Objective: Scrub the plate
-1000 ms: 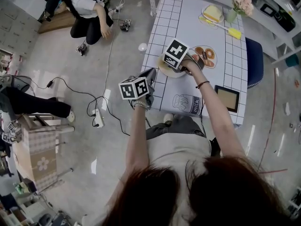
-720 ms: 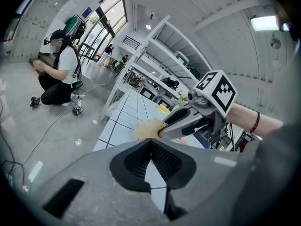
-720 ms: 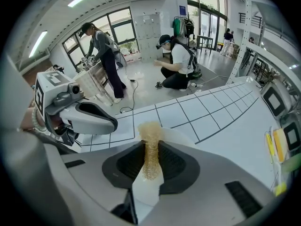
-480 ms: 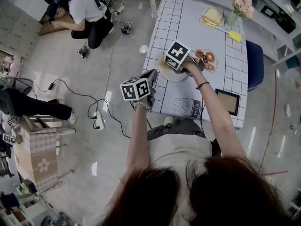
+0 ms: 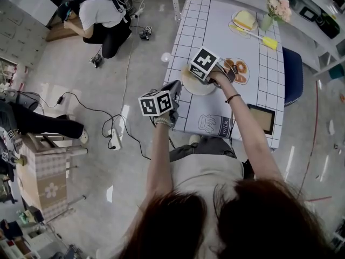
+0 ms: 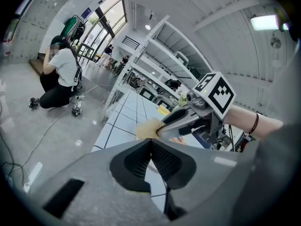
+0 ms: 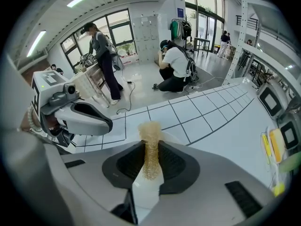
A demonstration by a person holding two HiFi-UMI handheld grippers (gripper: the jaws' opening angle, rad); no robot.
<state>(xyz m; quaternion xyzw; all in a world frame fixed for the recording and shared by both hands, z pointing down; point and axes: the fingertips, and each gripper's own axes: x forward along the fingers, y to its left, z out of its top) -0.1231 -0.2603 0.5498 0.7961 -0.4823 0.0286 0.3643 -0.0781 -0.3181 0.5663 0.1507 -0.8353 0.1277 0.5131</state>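
Jaws, left gripper view: left gripper (image 6: 150, 144) clenched, ribbed black pads meeting, nothing between. Right gripper view: right gripper (image 7: 149, 147) pinching coarse tan fibrous scrubber (image 7: 149, 131) above pale round plate (image 7: 171, 136). Head view: both arms extended forward; plate on grid-lined white table (image 5: 215, 15), near its edge, under right gripper.

I see the plate (image 5: 195, 88) on the near left part of the desk (image 5: 213, 23). My right gripper (image 7: 149, 150) is above it, with a scourer (image 7: 150, 128) between its fingers. My left gripper (image 6: 150, 147) hangs just left of the plate, at the desk's edge. A brush (image 5: 268, 38) lies far right.
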